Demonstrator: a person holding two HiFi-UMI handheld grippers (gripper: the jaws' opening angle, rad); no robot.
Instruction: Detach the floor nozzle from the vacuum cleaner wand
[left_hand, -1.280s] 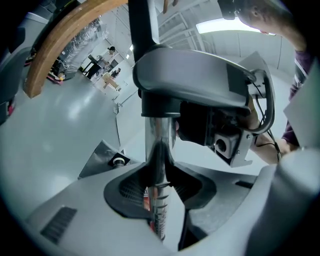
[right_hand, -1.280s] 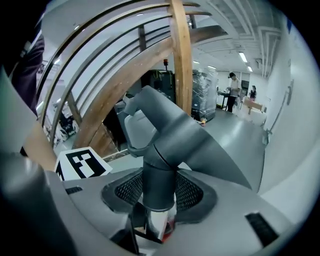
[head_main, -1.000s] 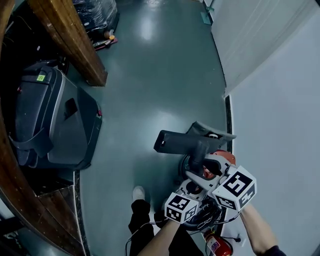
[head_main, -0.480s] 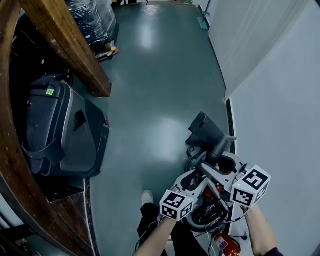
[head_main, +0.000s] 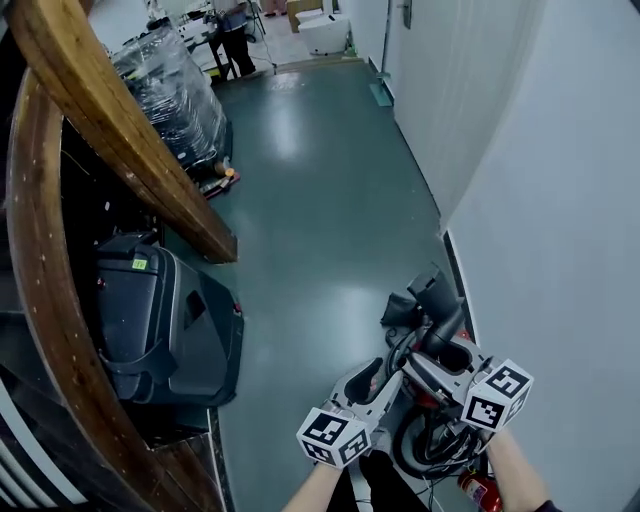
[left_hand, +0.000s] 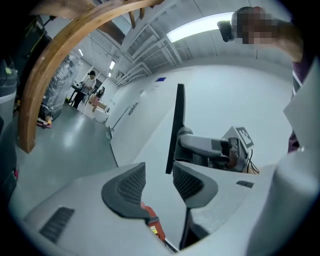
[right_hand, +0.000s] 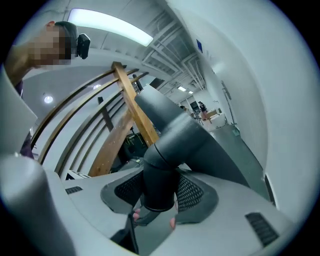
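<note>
Dark grey plastic floor nozzle, its round neck clamped in the right gripper. The left gripper has just opened and is empty. Probably best to grip firmly and lift it clear.

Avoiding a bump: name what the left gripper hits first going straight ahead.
Likely the floor nozzle, edge-on just right of its line; if it clears that, the white wall. Depth is unclear.
</note>
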